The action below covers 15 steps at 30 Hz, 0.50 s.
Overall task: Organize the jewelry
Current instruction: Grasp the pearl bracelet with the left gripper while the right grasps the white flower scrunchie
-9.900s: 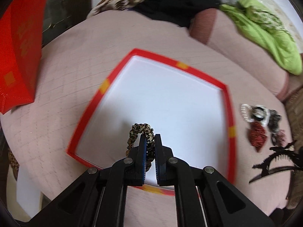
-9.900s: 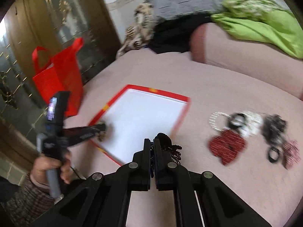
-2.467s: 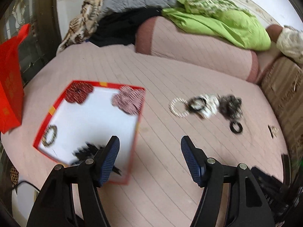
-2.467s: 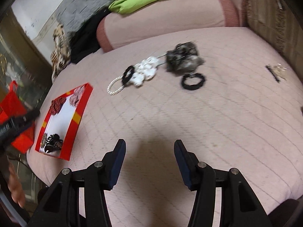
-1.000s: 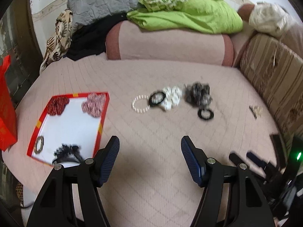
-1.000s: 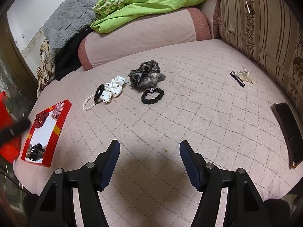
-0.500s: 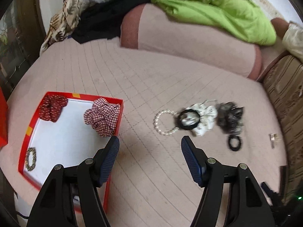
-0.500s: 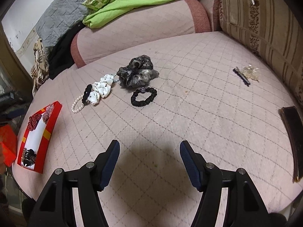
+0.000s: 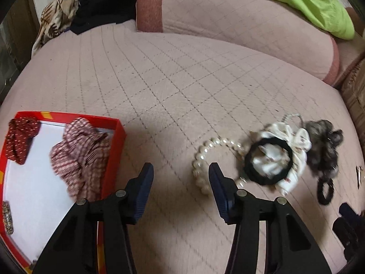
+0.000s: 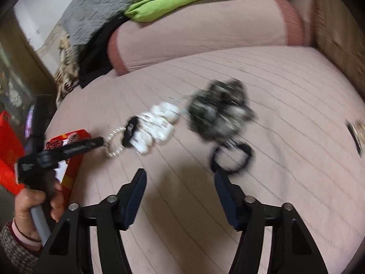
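**Both grippers over the hair ties, nothing grasped**

The left gripper (image 9: 181, 173) hangs over the pink quilted cushion (image 9: 159, 86), its jaws released with bare fabric between them; they have just been closing. Its right finger sits just beside the white pearl bead bracelet (image 9: 206, 157), at about 2 o'clock from the jaw gap. A plain black elastic hair tie (image 9: 268, 161) lies on top of the white printed fabric scrunchie (image 9: 294, 150), and the dark grey fuzzy scrunchie (image 9: 324, 141) lies just beyond it at 3 o'clock. A small black beaded hair tie (image 9: 325, 189) rests below that.

At 9 o'clock the red-rimmed shallow white tray (image 9: 114, 150) holds a pink plaid scrunchie (image 9: 79, 157), a dark red dotted scrunchie (image 9: 19, 137) and a leopard-print band (image 9: 6, 217) at its near edge.

The right gripper (image 10: 180, 181) also stands released with nothing between its jaws, which have just been closing slightly. The small black tie lies just beyond its right finger at 1 o'clock. In the right wrist view, the person's left hand (image 10: 34, 203) grips the other tool's handle at 8 o'clock.
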{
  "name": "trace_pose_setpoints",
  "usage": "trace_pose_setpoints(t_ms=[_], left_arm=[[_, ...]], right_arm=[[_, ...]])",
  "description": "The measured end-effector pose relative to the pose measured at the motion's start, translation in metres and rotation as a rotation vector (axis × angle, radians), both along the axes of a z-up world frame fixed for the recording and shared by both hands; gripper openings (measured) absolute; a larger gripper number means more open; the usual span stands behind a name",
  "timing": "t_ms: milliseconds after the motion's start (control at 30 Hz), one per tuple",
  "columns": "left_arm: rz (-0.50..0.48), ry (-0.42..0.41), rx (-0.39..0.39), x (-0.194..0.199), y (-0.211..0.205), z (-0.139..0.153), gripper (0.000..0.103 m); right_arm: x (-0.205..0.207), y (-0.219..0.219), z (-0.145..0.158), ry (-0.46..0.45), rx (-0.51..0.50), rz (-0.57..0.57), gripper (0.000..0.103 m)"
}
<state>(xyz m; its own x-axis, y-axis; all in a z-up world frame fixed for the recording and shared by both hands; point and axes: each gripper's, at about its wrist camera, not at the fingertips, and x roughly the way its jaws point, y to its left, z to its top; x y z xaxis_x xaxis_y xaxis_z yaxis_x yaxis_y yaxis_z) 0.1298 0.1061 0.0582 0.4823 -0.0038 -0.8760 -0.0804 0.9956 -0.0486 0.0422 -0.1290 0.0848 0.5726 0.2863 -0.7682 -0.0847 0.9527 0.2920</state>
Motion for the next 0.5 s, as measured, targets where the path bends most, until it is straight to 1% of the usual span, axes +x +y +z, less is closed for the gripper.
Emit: trace_pose_setpoints(t_ms=[67,100,167,233,267,367,400,433,467,500], left_arm=[[0.001,0.01,-0.006,0.007,0.001,-0.007,0.049],[-0.002,0.011,-0.009,0.01,0.002,-0.01,0.049],[-0.019,-0.013,0.014,0.014,-0.001,-0.012,0.049],[-0.036,-0.021,0.03,0.017,-0.006,-0.013,0.049],[-0.04,-0.026,0.037,0.017,-0.007,-0.014,0.049],[-0.044,-0.047,0.063,0.018,-0.012,-0.017,0.048],[-0.048,-0.051,0.068,0.017,-0.014,-0.017,0.045],[-0.058,-0.055,0.069,0.017,-0.016,-0.017,0.031],[-0.072,-0.054,0.071,0.015,-0.019,-0.016,0.011],[-0.087,-0.047,0.073,0.014,-0.023,-0.015,0.01]], right_arm=[[0.014,0.009,-0.001,-0.02,-0.033,0.005,0.063],[0.023,0.013,-0.002,-0.022,-0.043,0.004,0.06],[0.038,0.017,-0.008,-0.012,-0.037,0.003,0.055],[0.056,0.022,-0.015,0.005,-0.029,-0.001,0.051],[0.064,0.025,-0.019,0.014,-0.033,-0.006,0.048],[0.084,0.031,-0.031,0.046,-0.039,-0.023,0.047],[0.09,0.033,-0.036,0.06,-0.038,-0.032,0.047],[0.096,0.033,-0.041,0.075,-0.028,-0.037,0.047],[0.099,0.034,-0.044,0.085,-0.014,-0.037,0.039],[0.101,0.033,-0.046,0.091,0.01,-0.033,0.02]])
